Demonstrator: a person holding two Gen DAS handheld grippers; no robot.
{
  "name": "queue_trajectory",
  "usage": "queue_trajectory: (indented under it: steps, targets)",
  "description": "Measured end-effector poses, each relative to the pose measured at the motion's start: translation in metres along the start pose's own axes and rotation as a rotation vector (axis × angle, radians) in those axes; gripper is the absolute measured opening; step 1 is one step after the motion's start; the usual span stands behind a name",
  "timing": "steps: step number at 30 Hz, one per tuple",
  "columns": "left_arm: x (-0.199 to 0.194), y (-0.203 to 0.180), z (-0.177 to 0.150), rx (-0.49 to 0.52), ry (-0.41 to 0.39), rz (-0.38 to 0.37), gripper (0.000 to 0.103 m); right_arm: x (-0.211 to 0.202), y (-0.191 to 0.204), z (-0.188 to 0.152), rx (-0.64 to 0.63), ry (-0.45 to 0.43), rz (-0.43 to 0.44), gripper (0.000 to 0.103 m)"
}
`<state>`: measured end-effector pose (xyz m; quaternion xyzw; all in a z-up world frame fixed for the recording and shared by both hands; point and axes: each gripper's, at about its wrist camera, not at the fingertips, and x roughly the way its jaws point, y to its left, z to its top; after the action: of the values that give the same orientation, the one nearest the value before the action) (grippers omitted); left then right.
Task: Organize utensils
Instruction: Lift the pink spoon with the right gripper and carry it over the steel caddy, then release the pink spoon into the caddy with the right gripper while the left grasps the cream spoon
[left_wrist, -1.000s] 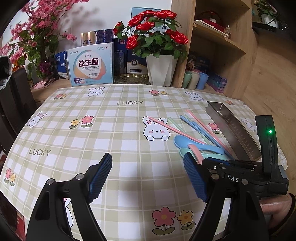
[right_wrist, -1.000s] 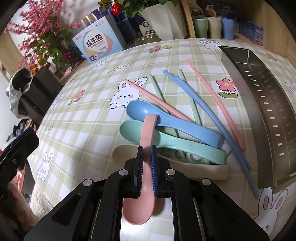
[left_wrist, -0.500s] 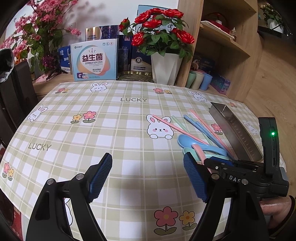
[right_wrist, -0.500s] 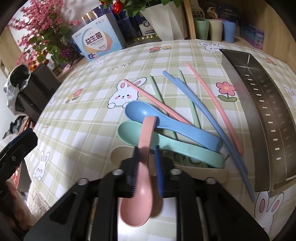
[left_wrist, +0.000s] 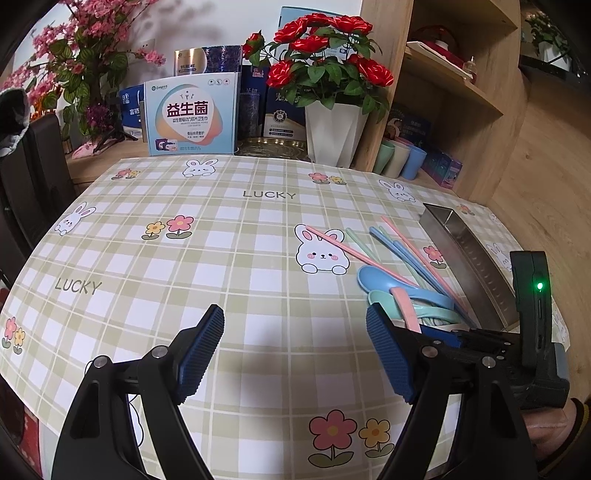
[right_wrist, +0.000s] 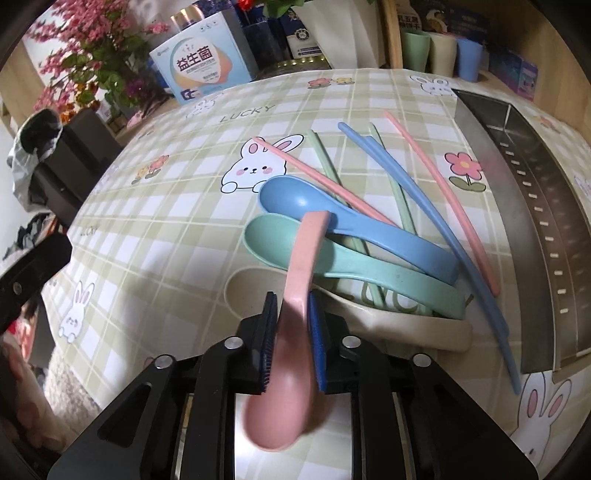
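My right gripper (right_wrist: 291, 297) holds a pink spoon (right_wrist: 299, 266) by its neck, bowl toward the camera, and its jaws are closing on it. The handle tip lies over a blue spoon (right_wrist: 332, 221) and a green spoon (right_wrist: 351, 266). A beige spoon (right_wrist: 388, 325) lies beneath them. Pink, blue and green chopsticks (right_wrist: 417, 192) are scattered beside the spoons. A long metal tray (right_wrist: 535, 221) sits at the right. My left gripper (left_wrist: 295, 314) hovers open over bare tablecloth, left of the pile, with nothing between its fingers.
The checked tablecloth (left_wrist: 221, 258) has room left of the utensils. At the back stand a rose pot (left_wrist: 332, 129), boxes (left_wrist: 192, 114) and cups (left_wrist: 399, 160) by a wooden shelf. A dark chair (left_wrist: 29, 166) is at the far left. The table edge runs close behind the tray.
The right jaws loosened around the pink spoon and have narrowed again; the spoon slid so a wider part sits between the pads. The left gripper has stayed open and still.
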<state>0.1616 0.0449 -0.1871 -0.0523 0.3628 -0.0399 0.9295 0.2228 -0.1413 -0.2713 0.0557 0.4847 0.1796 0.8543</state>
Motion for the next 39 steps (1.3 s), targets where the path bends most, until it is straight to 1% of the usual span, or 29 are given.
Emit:
queue_trajectory:
  steps: [1,2,8,11,13,17,19,21,22,25,28,32,34,39]
  targets:
    - [0.000,0.001,0.000,-0.001,0.000,0.000,0.077,-0.003,-0.001,0.000,0.007,-0.009,0.005,0.013]
    - [0.000,0.001,0.000,-0.005,0.000,0.001,0.077,-0.005,-0.001,0.001,0.007,-0.016,0.006,0.006]
    - [0.001,0.002,0.000,-0.004,0.002,0.000,0.077,-0.018,0.003,0.001,-0.005,-0.052,0.045,0.006]
    - [0.001,0.001,0.000,0.003,0.001,0.001,0.077,-0.025,-0.003,0.002,0.013,-0.068,0.052,0.006]
    - [0.001,-0.001,0.000,0.009,0.004,0.002,0.077,-0.035,-0.010,0.006,0.031,-0.095,0.051,0.006]
    - [0.004,-0.004,0.003,0.015,0.010,0.002,0.077,-0.065,-0.038,0.024,0.047,-0.176,0.012,0.006]
    - [0.006,-0.007,0.010,0.019,0.013,-0.006,0.077,-0.079,-0.058,0.037,0.031,-0.207,-0.033,0.006]
    - [0.009,-0.012,0.016,0.029,0.012,-0.015,0.077,-0.087,-0.078,0.048,0.022,-0.216,-0.072,0.006]
    - [0.010,-0.015,0.019,0.033,0.012,-0.020,0.077,-0.090,-0.093,0.055,0.017,-0.216,-0.102,0.006]
    - [0.016,-0.027,0.029,0.053,0.008,-0.030,0.077,-0.087,-0.122,0.065,-0.005,-0.191,-0.166,0.006]
    - [0.025,-0.042,0.037,0.067,0.017,-0.046,0.077,-0.075,-0.150,0.070,-0.026,-0.127,-0.191,0.006]
    - [0.035,-0.055,0.041,0.078,0.036,-0.060,0.077,-0.062,-0.165,0.062,-0.050,-0.051,-0.206,0.006]
    - [0.041,-0.058,0.041,0.080,0.049,-0.061,0.077,-0.058,-0.168,0.055,-0.067,-0.027,-0.223,0.006]
    - [0.055,-0.061,0.037,0.070,0.092,-0.057,0.077,-0.054,-0.175,0.049,-0.058,-0.012,-0.240,0.006]
